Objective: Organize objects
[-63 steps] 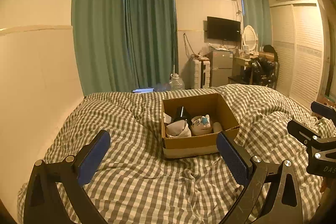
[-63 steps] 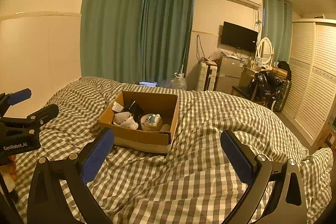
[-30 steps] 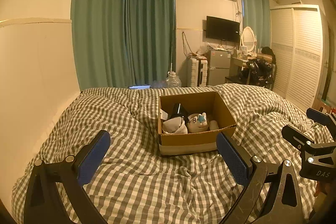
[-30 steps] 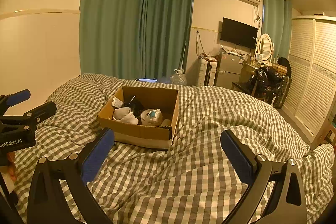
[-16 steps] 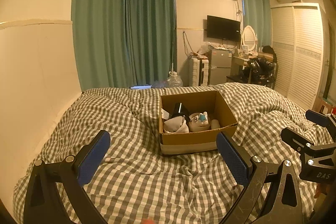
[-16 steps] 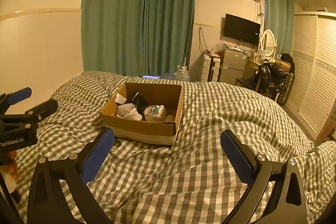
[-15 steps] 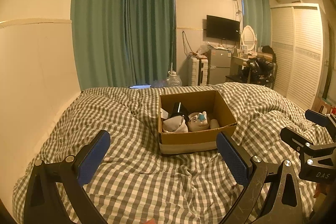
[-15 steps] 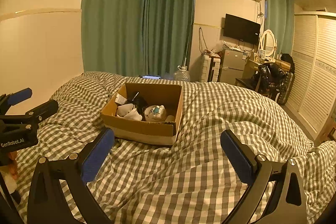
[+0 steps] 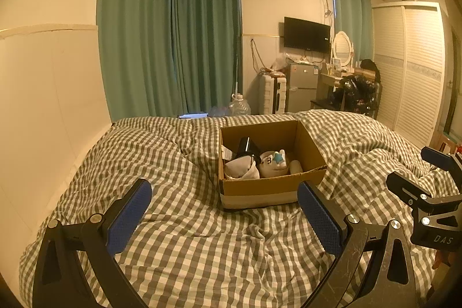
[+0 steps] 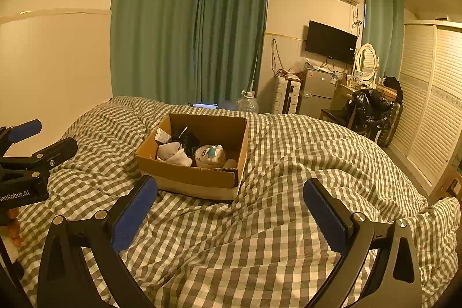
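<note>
An open cardboard box (image 9: 260,188) (image 10: 199,178) sits on the checked bedspread. Inside it lie a white cloth bundle (image 9: 241,168) (image 10: 173,153), a white plush toy with a blue star (image 9: 274,160) (image 10: 210,153), a black object (image 9: 247,147) (image 10: 189,139) and a small white packet (image 10: 162,135). My left gripper (image 9: 223,211) is open and empty, short of the box's near side. My right gripper (image 10: 229,208) is open and empty, short of the box's near right corner. Each gripper shows at the edge of the other's view (image 9: 433,192) (image 10: 26,152).
The checked duvet (image 9: 173,163) (image 10: 303,163) is rumpled, with folds around the box. A pale wall panel (image 9: 43,106) runs along the bed's left side. Beyond the bed's far end are green curtains (image 9: 187,48), a water jug (image 9: 239,106), a small fridge (image 9: 301,85), a dressing table and a louvred wardrobe (image 9: 415,71).
Both views have shifted only slightly over the last second; the box sits a touch lower and nearer in the right wrist view. Both grippers stay open and empty.
</note>
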`<state>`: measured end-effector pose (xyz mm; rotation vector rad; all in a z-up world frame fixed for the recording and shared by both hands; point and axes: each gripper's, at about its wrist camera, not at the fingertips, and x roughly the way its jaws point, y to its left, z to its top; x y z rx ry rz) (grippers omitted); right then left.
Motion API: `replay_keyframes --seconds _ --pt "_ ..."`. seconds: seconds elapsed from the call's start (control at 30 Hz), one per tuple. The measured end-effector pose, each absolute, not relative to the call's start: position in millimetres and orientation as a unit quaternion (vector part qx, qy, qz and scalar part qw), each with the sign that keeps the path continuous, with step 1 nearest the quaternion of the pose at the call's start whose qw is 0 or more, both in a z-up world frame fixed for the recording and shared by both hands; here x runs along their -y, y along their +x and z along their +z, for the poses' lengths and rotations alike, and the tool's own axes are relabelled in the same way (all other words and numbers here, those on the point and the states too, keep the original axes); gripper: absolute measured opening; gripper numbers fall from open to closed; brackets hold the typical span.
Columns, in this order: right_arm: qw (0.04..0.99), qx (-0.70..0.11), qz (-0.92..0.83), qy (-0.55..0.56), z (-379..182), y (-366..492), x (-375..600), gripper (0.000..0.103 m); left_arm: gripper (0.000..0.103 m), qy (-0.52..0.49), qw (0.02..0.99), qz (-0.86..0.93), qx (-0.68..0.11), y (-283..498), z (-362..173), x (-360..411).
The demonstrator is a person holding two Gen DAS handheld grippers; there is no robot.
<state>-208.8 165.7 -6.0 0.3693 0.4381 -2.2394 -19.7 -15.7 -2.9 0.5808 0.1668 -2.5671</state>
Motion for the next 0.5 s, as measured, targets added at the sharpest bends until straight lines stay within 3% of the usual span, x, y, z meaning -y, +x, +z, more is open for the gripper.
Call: replay_keyframes --seconds 0.5 --pt "0.398 -0.167 -0.89 0.145 -6.2 -210.3 -169.3 0.102 0.103 0.209 0.277 -0.937 -0.053 -16.7 -4.6 14.1"
